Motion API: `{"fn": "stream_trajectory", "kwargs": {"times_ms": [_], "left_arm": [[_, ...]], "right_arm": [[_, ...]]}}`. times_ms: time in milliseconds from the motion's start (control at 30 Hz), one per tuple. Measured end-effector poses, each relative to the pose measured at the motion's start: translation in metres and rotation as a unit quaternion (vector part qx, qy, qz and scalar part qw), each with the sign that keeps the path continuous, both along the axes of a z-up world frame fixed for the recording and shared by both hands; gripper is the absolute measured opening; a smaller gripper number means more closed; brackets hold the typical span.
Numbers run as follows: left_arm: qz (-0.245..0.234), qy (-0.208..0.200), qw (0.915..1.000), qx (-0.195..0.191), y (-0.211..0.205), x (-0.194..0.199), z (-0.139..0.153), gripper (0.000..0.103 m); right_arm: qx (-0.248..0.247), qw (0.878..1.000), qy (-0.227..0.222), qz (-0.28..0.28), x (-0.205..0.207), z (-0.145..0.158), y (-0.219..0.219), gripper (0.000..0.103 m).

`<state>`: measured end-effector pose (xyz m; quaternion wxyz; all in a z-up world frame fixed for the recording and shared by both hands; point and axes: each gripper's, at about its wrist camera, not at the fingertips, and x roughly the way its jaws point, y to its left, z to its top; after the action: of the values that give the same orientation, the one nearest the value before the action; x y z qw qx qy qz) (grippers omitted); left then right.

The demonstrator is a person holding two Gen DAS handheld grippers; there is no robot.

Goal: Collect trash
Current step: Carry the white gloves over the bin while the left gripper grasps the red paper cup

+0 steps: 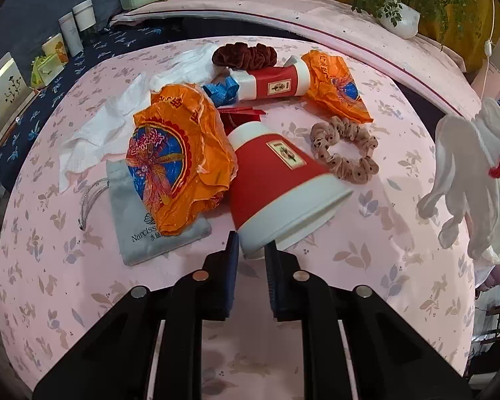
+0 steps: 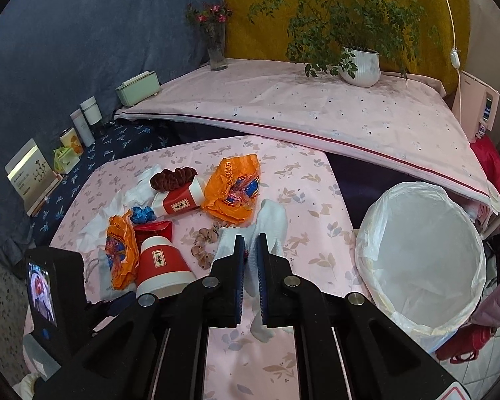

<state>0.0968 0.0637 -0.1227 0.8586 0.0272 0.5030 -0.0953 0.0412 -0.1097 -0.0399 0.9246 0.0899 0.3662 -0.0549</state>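
Observation:
A red and white paper cup (image 1: pixel 283 193) lies on its side on the pink floral table (image 1: pixel 400 250). My left gripper (image 1: pixel 251 250) has its fingers on either side of the cup's rim, touching it. My right gripper (image 2: pixel 250 250) is shut on a white glove (image 2: pixel 271 223) and holds it above the table; the glove also shows in the left wrist view (image 1: pixel 466 173). A white-lined trash bin (image 2: pixel 423 250) stands to its right. Orange wrappers (image 1: pixel 180 160) (image 1: pixel 336 86), a second cup (image 1: pixel 276 81) and white tissue (image 1: pixel 96 133) lie on the table.
A grey pouch (image 1: pixel 150 233), a beige scrunchie (image 1: pixel 346 150), a dark red scrunchie (image 1: pixel 243 54) and blue ribbon (image 1: pixel 221 91) are on the table. A raised pink-covered surface with a potted plant (image 2: pixel 360 66) and vase (image 2: pixel 216 50) stands behind. Jars and cards line the left.

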Motion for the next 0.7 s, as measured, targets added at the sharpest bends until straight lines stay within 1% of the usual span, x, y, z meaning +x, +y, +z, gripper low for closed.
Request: {"fn": "stream_trajectory", "kwargs": {"times_ms": [100, 300, 467, 700], "left_arm": [[0.000, -0.020, 0.9998, 0.002, -0.002, -0.001, 0.016, 0.008], [-0.019, -0.045, 0.9988, -0.008, -0.019, -0.007, 0.049, 0.007], [-0.044, -0.073, 0.9962, -0.019, -0.047, -0.011, 0.079, 0.007], [-0.083, -0.092, 0.9913, -0.043, -0.093, -0.016, 0.107, 0.007]], "right_arm": [[0.003, 1.000, -0.003, -0.002, -0.003, 0.001, -0.004, 0.007], [0.007, 1.000, -0.019, -0.012, -0.010, 0.012, -0.018, 0.007], [0.004, 0.999, -0.038, -0.027, -0.017, 0.027, -0.038, 0.007], [-0.003, 0.996, -0.056, -0.064, -0.031, 0.044, -0.078, 0.007]]}}
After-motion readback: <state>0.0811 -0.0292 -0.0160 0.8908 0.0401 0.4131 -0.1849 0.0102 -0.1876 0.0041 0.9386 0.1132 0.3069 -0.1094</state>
